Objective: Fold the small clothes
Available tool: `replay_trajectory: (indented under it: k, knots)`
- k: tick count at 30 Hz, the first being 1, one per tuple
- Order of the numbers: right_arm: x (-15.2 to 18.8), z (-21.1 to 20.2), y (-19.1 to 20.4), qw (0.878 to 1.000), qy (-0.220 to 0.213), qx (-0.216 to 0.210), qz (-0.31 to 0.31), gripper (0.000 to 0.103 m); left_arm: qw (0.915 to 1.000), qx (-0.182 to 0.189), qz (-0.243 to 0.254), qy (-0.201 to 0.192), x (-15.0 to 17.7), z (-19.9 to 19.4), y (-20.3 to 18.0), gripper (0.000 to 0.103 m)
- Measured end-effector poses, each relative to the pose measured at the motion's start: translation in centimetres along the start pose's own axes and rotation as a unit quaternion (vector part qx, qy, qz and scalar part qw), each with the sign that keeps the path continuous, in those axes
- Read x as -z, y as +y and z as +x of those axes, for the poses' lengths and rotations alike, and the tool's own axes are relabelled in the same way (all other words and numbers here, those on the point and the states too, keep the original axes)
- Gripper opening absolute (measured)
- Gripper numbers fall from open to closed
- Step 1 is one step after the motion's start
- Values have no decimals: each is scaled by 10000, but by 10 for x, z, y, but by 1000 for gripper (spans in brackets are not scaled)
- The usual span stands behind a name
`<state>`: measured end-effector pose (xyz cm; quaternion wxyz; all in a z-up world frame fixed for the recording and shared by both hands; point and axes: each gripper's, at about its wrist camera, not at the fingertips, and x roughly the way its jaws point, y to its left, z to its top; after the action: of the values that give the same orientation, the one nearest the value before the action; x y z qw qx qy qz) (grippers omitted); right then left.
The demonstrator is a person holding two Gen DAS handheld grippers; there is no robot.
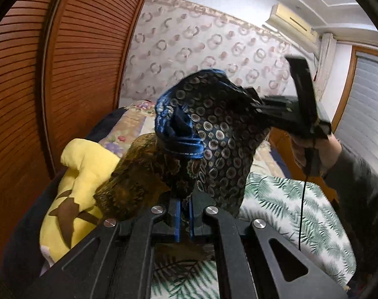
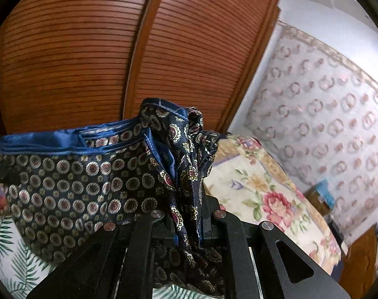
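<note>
A dark blue patterned garment [image 1: 213, 134] with a bright blue waistband hangs in the air between both grippers, above the bed. My left gripper [image 1: 185, 220] is shut on one end of it. In the left wrist view the right gripper [image 1: 253, 102] grips the other end, held by a hand [image 1: 310, 149]. In the right wrist view the right gripper [image 2: 187, 226] is shut on bunched fabric, and the garment [image 2: 72, 174] stretches away to the left, waistband on top.
A leaf-print sheet [image 1: 288, 204] covers the bed below. A yellow plush toy [image 1: 81, 174] and a brown patterned cloth [image 1: 139, 174] lie at the left. A floral quilt [image 2: 263, 186] lies further back. Wooden louvred doors [image 2: 89, 49] stand close behind.
</note>
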<state>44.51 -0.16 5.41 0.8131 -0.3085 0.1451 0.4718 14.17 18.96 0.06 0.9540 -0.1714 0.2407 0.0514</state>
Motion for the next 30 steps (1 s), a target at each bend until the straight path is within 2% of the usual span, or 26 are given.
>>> replay_trajectory:
  k: [9, 13, 14, 15, 16, 18, 20, 22, 23, 25, 28, 30]
  knots:
    - [-2, 33, -12, 9994, 159, -305, 32, 10, 9992, -312, -192, 152, 7, 1, 19, 6]
    - [2, 43, -18, 9987, 282, -333, 249, 13, 9986, -463, -108, 231, 9, 4, 19, 6]
    - [2, 46, -20, 9985, 308, -351, 301, 16, 9985, -477, -36, 282, 9, 5, 17, 7]
    - [4, 47, -22, 9980, 334, -395, 369, 26, 9982, -511, 8, 309, 9, 6, 16, 8]
    - [3, 45, -20, 9977, 343, -414, 412, 28, 9979, -573, 54, 308, 9, 4, 15, 15]
    - [3, 41, -23, 9969, 296, -525, 510, 46, 9974, -666, 130, 239, 7, -1, 14, 24]
    - [3, 34, -30, 9965, 190, -497, 639, 51, 9972, -719, 173, 125, 1, -10, 13, 45]
    - [2, 20, -40, 9961, 19, -386, 790, 55, 9969, -759, 192, -45, -6, -17, 11, 51]
    - [3, 12, -45, 9957, -79, -331, 862, 56, 9969, -744, 224, -96, -9, -19, 10, 59]
    - [4, -10, -55, 9944, -324, -199, 985, 56, 9976, -622, 297, -110, -16, -15, 5, 69]
    - [11, -36, -65, 9916, -602, -98, 1142, 56, 9974, -576, 437, 56, -18, 5, -7, 69]
    - [18, -47, -68, 9886, -685, -447, 1264, 56, 9967, -546, 535, 258, -15, 23, -16, 69]
